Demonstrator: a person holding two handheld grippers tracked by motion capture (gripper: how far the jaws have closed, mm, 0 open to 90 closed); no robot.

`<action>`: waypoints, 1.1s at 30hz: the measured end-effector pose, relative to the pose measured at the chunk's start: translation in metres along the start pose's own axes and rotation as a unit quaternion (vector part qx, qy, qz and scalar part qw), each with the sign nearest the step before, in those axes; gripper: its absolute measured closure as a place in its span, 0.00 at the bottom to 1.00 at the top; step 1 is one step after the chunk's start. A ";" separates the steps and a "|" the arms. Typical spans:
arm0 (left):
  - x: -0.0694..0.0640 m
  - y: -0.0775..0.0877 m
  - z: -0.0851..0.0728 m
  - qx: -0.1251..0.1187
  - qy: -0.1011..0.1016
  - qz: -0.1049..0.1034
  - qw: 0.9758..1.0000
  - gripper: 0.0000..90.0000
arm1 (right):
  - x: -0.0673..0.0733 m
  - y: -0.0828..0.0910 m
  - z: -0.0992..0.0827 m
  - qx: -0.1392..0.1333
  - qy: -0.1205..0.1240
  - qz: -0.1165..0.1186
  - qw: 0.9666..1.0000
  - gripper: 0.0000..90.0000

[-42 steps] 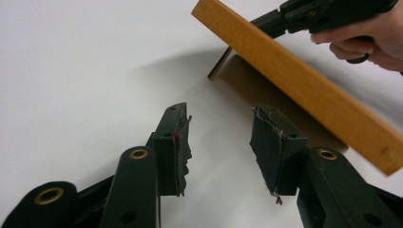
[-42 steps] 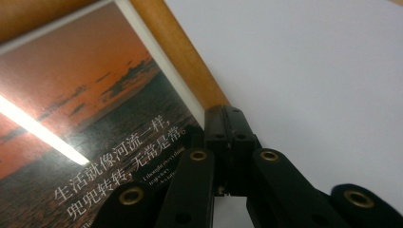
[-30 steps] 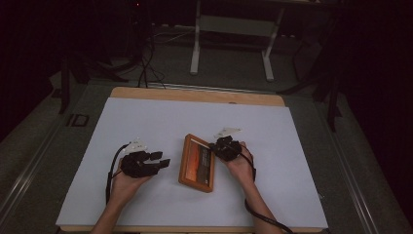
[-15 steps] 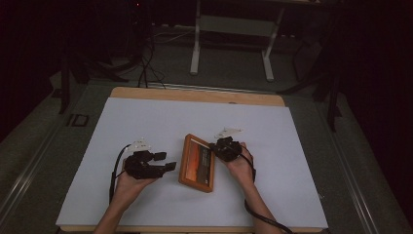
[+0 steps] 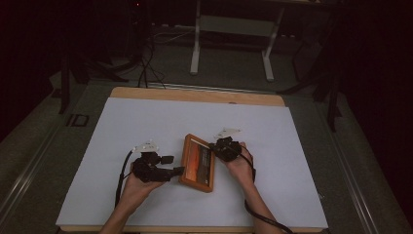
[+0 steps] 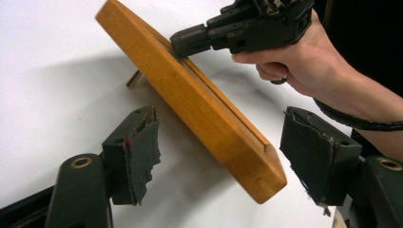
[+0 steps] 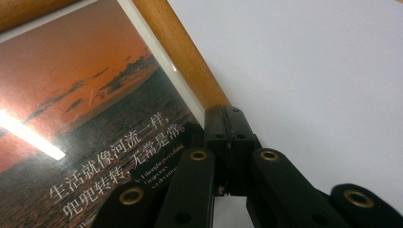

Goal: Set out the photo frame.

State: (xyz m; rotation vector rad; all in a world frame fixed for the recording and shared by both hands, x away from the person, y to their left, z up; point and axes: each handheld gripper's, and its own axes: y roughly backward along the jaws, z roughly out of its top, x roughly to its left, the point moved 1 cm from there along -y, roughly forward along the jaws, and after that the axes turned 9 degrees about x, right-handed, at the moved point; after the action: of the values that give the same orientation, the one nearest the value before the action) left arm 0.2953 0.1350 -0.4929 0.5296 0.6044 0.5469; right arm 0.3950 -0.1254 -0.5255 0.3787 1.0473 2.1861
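You had the wooden picture frame (image 5: 198, 163) tilted up near the table's (image 5: 292, 161) front edge, right gripper (image 5: 220, 146) clamped on its rim, left gripper (image 5: 174, 165), jaws just opened, straddling its corner without touching; next, close it there.

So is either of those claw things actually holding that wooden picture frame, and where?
Yes: the right gripper is clamped on the picture frame at its wooden side rail. The left gripper is open around a corner, not touching.
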 end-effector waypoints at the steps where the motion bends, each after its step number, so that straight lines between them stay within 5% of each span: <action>1: 0.000 0.000 0.000 0.000 0.000 0.000 1.000 0.30 | 0.000 0.000 0.000 0.000 0.000 0.000 1.000 1.00; 14: -0.008 -0.023 -0.003 0.028 0.014 -0.013 0.999 0.28 | 0.002 0.000 0.000 0.000 0.006 -0.007 1.000 1.00; 17: -0.008 -0.027 -0.004 0.034 0.036 -0.027 0.998 0.29 | 0.002 0.000 0.000 -0.001 0.006 -0.007 1.000 1.00; 24: -0.008 -0.034 -0.005 0.048 0.055 -0.021 0.997 0.48 | 0.002 0.000 -0.001 -0.002 0.006 -0.008 1.000 1.00; 33: -0.009 -0.034 -0.004 0.058 0.074 -0.027 0.995 0.53 | 0.002 0.000 0.000 0.001 0.010 -0.009 1.000 1.00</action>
State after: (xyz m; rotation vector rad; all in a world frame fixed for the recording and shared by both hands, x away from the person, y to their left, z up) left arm 0.2969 0.1056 -0.5131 0.5845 0.7929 0.5055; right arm 0.3937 -0.1241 -0.5253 0.3472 1.0595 2.1770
